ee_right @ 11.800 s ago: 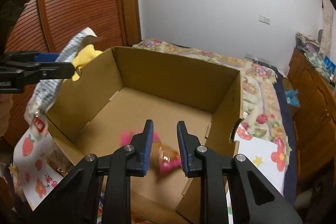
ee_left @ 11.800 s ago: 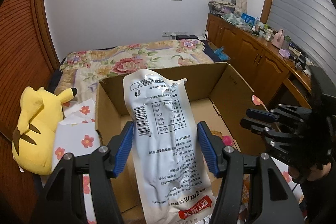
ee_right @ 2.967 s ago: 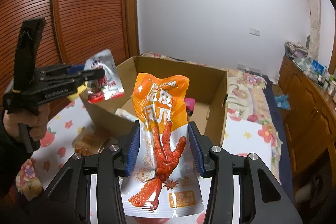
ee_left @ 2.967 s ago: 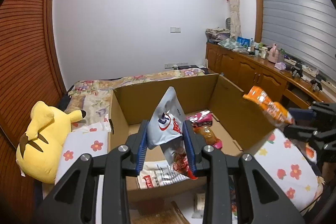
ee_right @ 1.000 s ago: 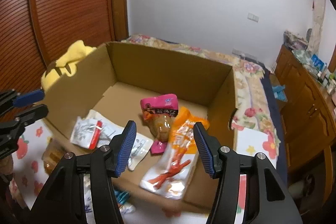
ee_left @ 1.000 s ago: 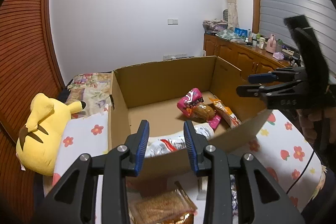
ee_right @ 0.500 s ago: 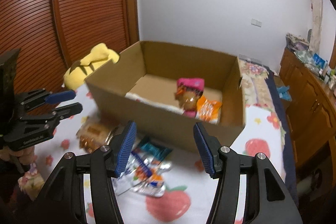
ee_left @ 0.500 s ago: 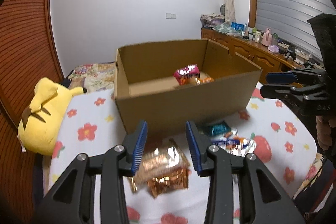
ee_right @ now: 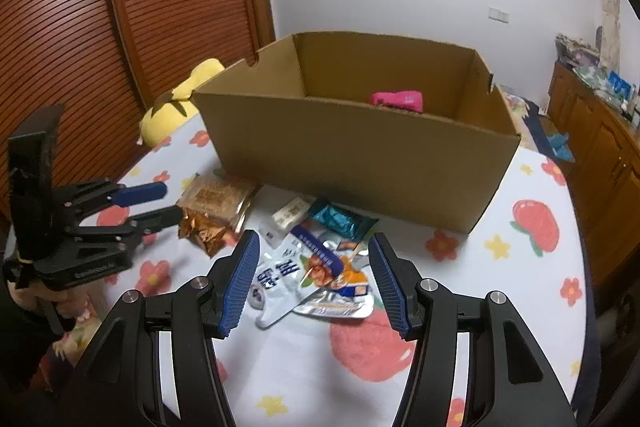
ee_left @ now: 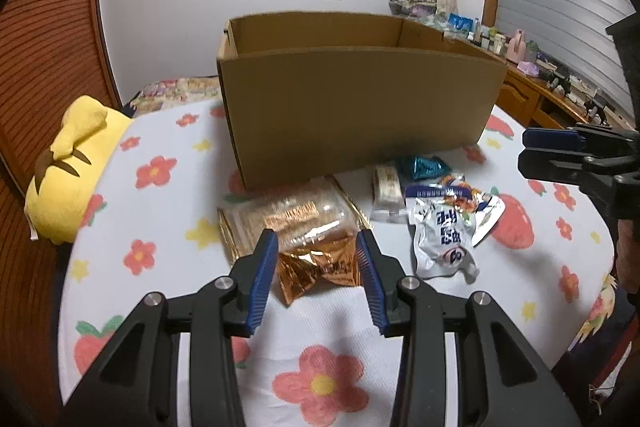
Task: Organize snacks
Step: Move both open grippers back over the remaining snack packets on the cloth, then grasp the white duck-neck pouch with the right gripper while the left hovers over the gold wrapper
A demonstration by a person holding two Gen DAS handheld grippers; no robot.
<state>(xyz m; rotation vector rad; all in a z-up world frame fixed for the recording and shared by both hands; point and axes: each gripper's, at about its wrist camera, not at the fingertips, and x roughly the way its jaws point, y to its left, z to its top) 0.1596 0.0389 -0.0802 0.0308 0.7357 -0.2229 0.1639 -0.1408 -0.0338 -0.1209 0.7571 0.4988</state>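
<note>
snacks (ee_left: 442, 223) lie just beside box's (ee_left: 360, 107) near wall.

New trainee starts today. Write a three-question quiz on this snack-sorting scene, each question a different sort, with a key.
1. True or false: the left gripper jaws are shut on the gold-foil cracker pack.
2. Which snack shows inside the cardboard box? A) pink packet B) teal packet C) white pouch
3. Fill in: the right gripper hovers over the ____ pouch.

Key: 1 false, they are open around its foil end; 2 A, the pink packet; 3 white.
</note>
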